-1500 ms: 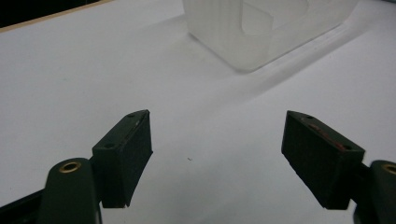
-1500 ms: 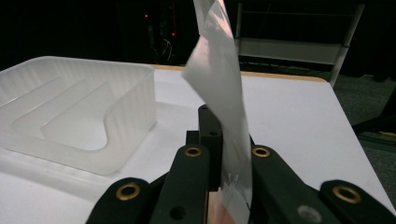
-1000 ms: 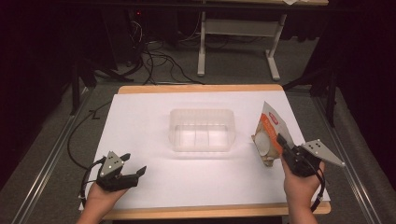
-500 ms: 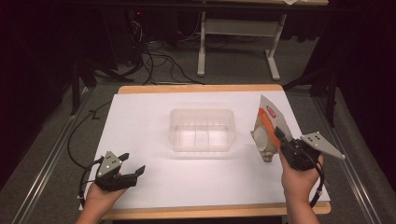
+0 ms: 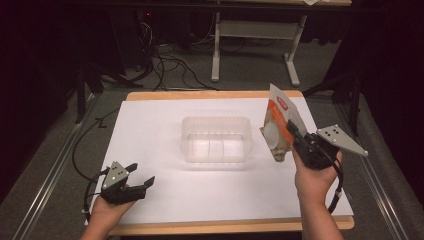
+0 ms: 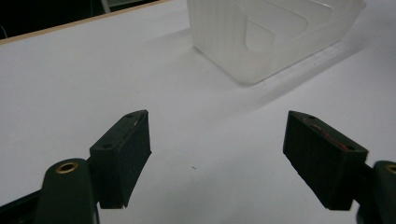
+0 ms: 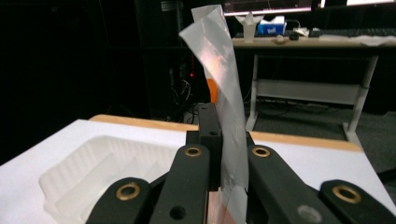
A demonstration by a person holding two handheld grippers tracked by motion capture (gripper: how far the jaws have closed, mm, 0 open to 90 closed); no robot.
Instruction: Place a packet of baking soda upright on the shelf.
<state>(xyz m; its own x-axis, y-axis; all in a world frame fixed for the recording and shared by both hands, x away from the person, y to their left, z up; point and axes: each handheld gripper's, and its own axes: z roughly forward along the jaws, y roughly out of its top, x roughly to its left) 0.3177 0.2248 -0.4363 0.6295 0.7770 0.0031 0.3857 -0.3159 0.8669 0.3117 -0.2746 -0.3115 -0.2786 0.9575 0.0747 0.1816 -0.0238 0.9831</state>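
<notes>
White sheet covers the table [image 5: 150,125]; wood edge shows at front and back.

Your right gripper [image 5: 295,136] is clamped on a pouch [image 5: 278,125], orange and white with a silver back. Pouch is off the table, held in the air over the right side of the sheet, just right of the tray [image 5: 217,139]. It stands roughly upright, top corner leaning away from you. In the right gripper view the pouch [image 7: 224,93] runs edge-on between the two jaws, foil curling above them; both jaws press flat against it, no gap to see. The tray [image 7: 93,168] lies low and to the left in that view.

Your left gripper [image 5: 137,179] rests at the front left of the sheet, well apart from the tray and the pouch. Its jaws stand wide, nothing between them: the left gripper view has only bare sheet in the gap, and the fingers [image 6: 123,156] touch nothing. The tray [image 6: 275,32] sits ahead of them, to the upper right.

Tray is clear plastic, ribbed walls, low dividers inside, middle of the sheet. Nothing inside it that you can make out.

Dark floor with cables and a desk frame [image 5: 250,45] beyond the table.
</notes>
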